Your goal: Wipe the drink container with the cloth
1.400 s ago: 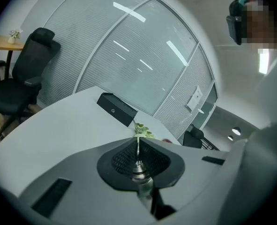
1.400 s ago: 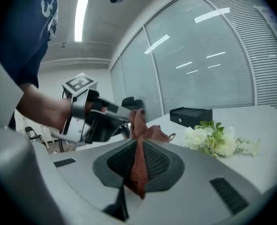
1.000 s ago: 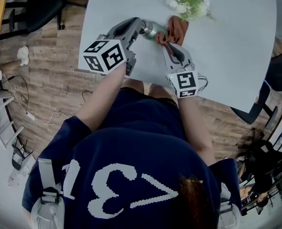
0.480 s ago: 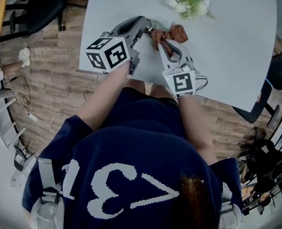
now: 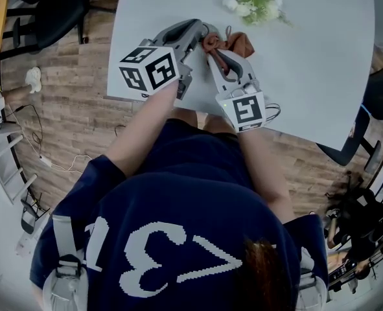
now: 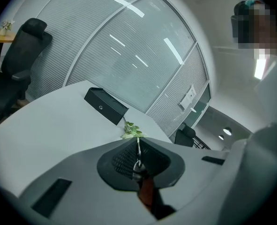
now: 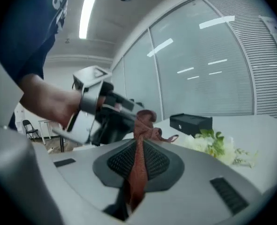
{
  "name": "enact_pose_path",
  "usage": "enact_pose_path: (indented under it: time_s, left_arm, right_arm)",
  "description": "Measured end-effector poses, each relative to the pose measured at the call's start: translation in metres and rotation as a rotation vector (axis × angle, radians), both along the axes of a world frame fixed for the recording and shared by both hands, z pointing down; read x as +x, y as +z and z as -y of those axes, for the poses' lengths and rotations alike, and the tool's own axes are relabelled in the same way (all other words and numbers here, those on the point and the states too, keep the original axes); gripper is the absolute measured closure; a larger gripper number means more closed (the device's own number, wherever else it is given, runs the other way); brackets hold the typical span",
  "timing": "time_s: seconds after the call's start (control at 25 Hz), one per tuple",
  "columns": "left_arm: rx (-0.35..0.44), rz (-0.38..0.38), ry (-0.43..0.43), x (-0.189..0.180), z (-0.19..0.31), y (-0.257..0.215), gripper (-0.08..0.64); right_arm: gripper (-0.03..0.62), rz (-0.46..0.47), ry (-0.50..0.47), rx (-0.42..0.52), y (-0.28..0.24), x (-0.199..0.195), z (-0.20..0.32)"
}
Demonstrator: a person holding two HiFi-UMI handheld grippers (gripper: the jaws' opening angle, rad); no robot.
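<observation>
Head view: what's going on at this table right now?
A person stands at a white table with a gripper in each hand. The right gripper is clamped on a rust-brown cloth, whose bunched end sits against the tip of the left gripper. The left gripper is shut on a thin metal part, apparently of the drink container, which itself can't be made out. A sprig of flowers lies just beyond.

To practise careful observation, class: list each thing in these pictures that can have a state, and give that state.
left gripper: shut on a thin metal loop
right gripper: shut on the cloth
cloth: bunched, pinched between the pads
flowers: lying on the table
</observation>
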State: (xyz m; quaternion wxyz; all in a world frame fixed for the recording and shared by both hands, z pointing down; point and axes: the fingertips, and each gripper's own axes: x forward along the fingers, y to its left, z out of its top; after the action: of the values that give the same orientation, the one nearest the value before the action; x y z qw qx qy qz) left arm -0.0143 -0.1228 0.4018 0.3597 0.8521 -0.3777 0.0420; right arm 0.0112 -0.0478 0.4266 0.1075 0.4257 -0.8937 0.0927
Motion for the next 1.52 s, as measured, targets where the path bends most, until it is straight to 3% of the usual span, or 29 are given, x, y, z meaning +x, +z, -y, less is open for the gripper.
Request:
enact_pose_path:
  time_s: [0.16,0.44,0.6,0.8,0.92,1.04,1.16,1.24,1.52]
  left_arm:
    - [-0.004,0.000,-0.008,0.000,0.006,0.001,0.535]
    - [-0.020,-0.023,-0.004,-0.001,0.009,0.002,0.535]
    - [-0.029,-0.038,0.017,0.005,0.004,0.001,0.535]
    - [-0.024,-0.027,0.031,0.007,0.003,0.002,0.535]
    - [-0.005,0.007,0.044,0.004,0.002,0.000,0.535]
    - [-0.040,-0.049,0.039,0.003,0.001,0.001,0.535]
    - [-0.030,-0.037,0.053,0.005,-0.001,0.001,0.535]
    - [-0.030,-0.037,0.060,0.005,-0.002,0.002,0.535]
    - [-0.020,-0.019,0.052,-0.009,-0.002,0.001,0.535]
  right_arm:
    - [0.541,-0.027,-0.053,0.077,-0.020,-0.018,0.009]
    - [0.541,-0.218,-0.121,-0.105,0.073,-0.020,-0.014]
    - [0.541,-0.246,-0.109,-0.140,0.087,-0.014,-0.018]
    - [0.541,-0.132,-0.121,-0.064,0.041,-0.044,-0.005]
    - [0.541,-0.124,-0.124,-0.014,0.022,-0.054,0.003]
    - [0.541,-0.158,-0.134,-0.048,0.040,-0.053,0.004]
    - [0.541,-0.198,-0.137,-0.149,0.073,-0.044,-0.004]
    - [0.541,-0.160,-0.108,-0.208,0.089,-0.029,-0.009]
    - [0.541,-0.007,0.035,-0.231,0.076,0.012,-0.008]
